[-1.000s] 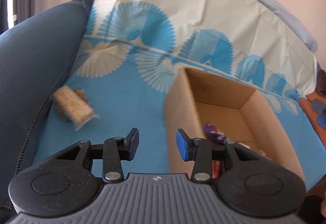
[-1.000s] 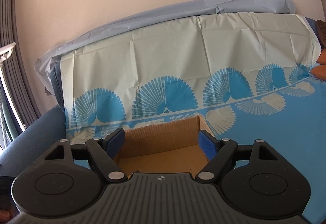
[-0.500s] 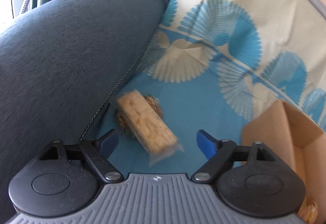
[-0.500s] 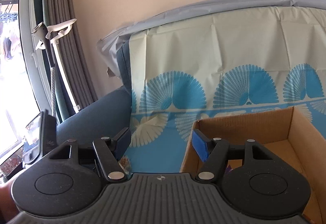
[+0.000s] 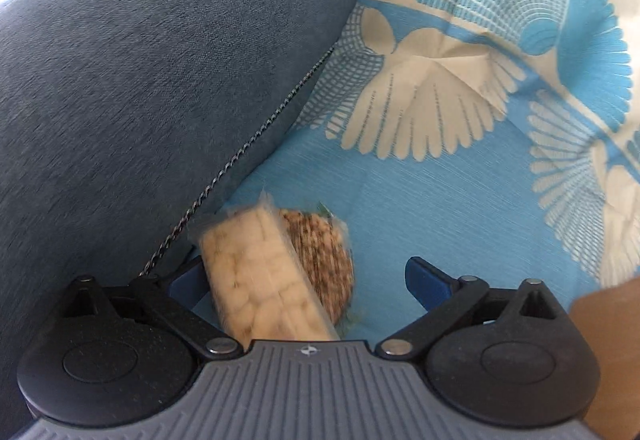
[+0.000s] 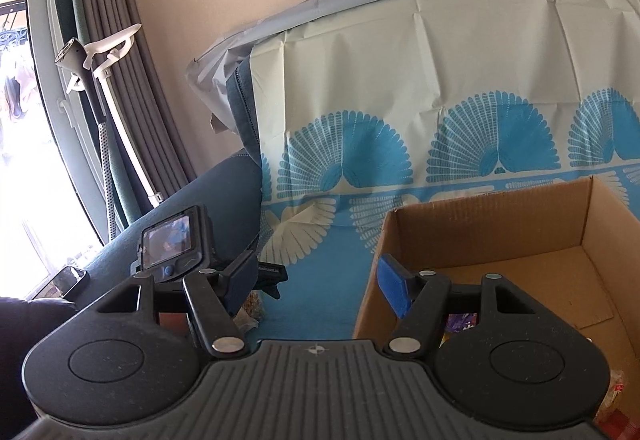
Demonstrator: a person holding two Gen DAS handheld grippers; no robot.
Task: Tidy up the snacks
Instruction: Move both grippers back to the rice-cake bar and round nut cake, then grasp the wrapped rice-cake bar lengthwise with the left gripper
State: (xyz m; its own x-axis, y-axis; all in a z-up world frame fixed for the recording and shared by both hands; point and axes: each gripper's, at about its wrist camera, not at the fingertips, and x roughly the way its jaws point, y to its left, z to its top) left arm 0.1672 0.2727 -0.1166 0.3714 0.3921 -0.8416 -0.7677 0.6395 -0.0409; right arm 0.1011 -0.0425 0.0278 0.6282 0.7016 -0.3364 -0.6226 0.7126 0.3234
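A pale puffed-rice bar (image 5: 260, 280) in a clear wrapper lies on the blue cloth beside the sofa arm, leaning on a brown round cookie pack (image 5: 324, 260). My left gripper (image 5: 306, 284) hangs over them, its jaws opening wide. Both snacks sit between the fingers, the bar close to the left pad (image 5: 188, 286), and neither pad presses on anything. My right gripper (image 6: 316, 286) is open and holds nothing, beside the left wall of the cardboard box (image 6: 500, 236). A purple wrapper (image 6: 460, 322) shows inside the box. The left gripper's camera (image 6: 176, 240) appears in the right wrist view.
The dark blue sofa arm (image 5: 140, 80) rises right against the snacks on the left. A fan-patterned blue and cream cloth (image 5: 440, 200) covers seat and backrest. The box corner (image 5: 608, 340) is at the lower right. Curtains (image 6: 120, 100) and a window stand at the far left.
My left gripper swung away from the box to the snacks by the sofa arm, came down over them, and its jaws spread wide. My right gripper turned left and narrowed slightly.
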